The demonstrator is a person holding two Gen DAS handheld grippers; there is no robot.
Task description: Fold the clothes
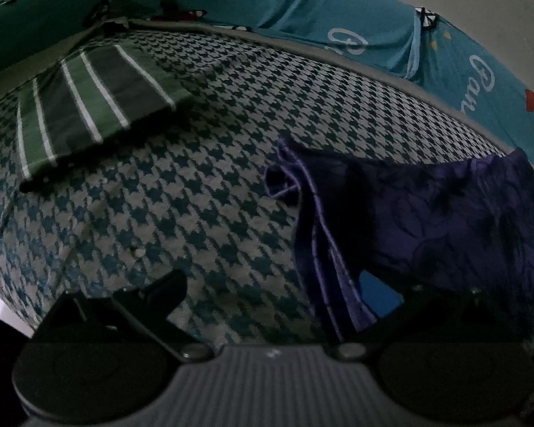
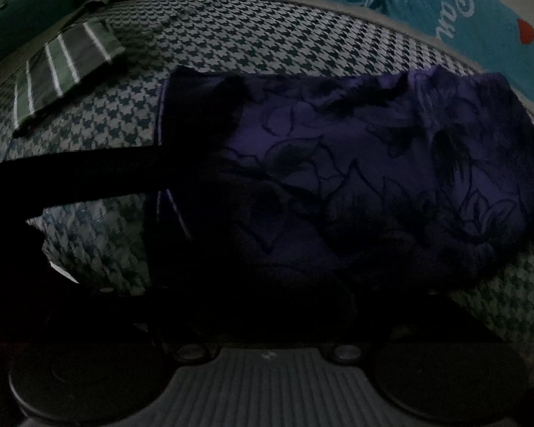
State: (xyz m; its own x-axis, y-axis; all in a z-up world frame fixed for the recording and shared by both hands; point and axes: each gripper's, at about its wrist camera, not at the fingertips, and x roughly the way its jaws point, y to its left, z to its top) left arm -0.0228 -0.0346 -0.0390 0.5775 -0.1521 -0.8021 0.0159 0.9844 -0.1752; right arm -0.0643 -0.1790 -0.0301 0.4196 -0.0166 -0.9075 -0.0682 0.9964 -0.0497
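Note:
A dark purple garment with a floral pattern [image 1: 445, 220] [image 2: 356, 178] lies flat on the houndstooth bed cover [image 1: 195, 195] [image 2: 267, 28]. My left gripper [image 1: 270, 284] is open over the bare cover. Its blue-padded right finger [image 1: 377, 295] rests at the garment's trimmed left edge, and its black left finger [image 1: 153, 295] is well clear of the cloth. In the very dark right wrist view, my right gripper [image 2: 267, 295] hangs over the garment's near part. Its jaws show only as dim outlines, set wide apart with nothing seen pinched.
A folded green-and-grey striped garment [image 1: 89, 106] [image 2: 64, 64] lies at the far left of the bed. A teal blanket with white lettering [image 1: 373, 17] [image 2: 462, 7] runs along the far edge. A black bar [image 2: 71, 174] reaches the purple garment's left edge. The bed's near-left edge [image 1: 3, 284] drops off.

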